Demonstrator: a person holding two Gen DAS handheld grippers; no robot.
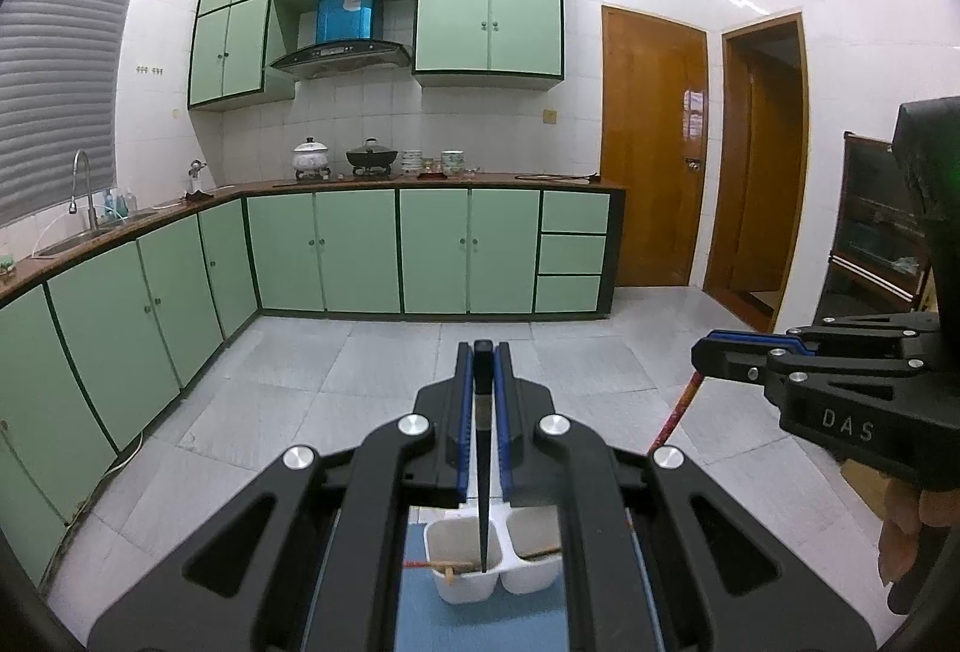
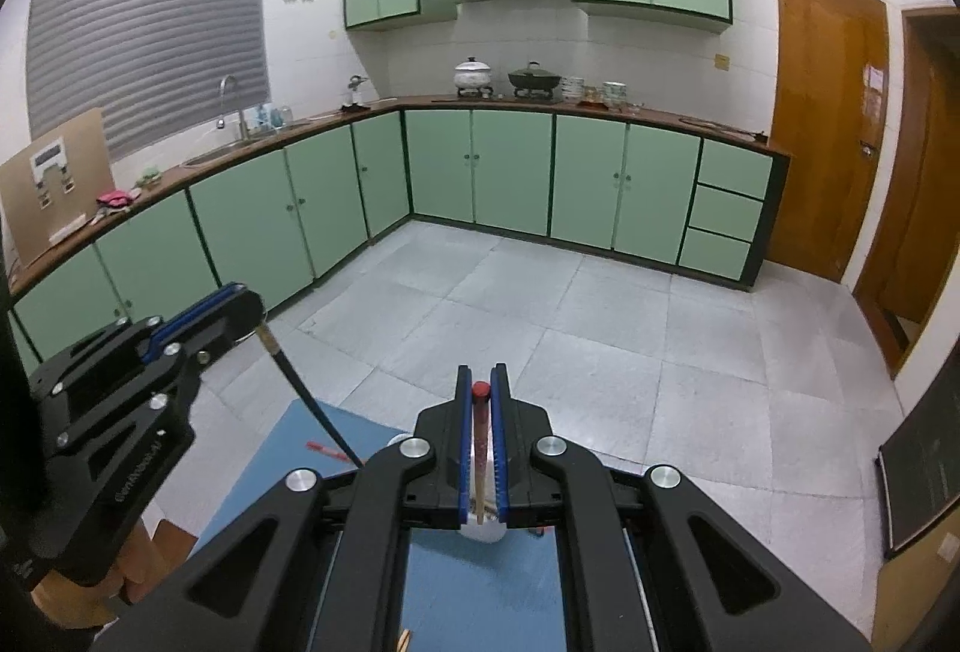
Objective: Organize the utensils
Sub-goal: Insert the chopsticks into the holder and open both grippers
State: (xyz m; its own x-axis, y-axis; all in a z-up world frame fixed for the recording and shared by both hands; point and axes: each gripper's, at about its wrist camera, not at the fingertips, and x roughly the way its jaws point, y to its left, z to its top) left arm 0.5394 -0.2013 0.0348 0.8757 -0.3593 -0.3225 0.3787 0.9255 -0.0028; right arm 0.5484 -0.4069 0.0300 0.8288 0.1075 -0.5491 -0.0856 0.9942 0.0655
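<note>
While both grippers hover above a blue mat (image 1: 480,622), each one holds a single chopstick. Raised letters reading "DAS" mark the side of the right gripper (image 1: 705,355) in the left wrist view; faint lettering on the side of the left gripper (image 2: 252,301) in the right wrist view is too blurred to read.

From its own camera, the left gripper (image 1: 483,352) has its jaws clamped on a black chopstick (image 1: 483,472), which points down between them, its tip over the left compartment of a white two-compartment holder (image 1: 468,586). That holder sits on the mat directly below the jaws. A red-and-tan chopstick (image 1: 435,566) lies across the holder's left compartment, and a brownish stick rests in the right one.

From its own camera, the right gripper (image 2: 482,379) has its jaws clamped on a red-topped chopstick (image 2: 480,448) with a pale wooden lower end, hanging down between them over a white object that is mostly hidden. Another red stick (image 2: 327,450) lies on the mat to the left of these jaws.

Ahead of both sets of jaws, the mat's far edge gives way to open grey floor tiles (image 2: 540,304), stretching to green cabinets (image 2: 510,166). Wooden doors (image 2: 822,124) stand to the right.
</note>
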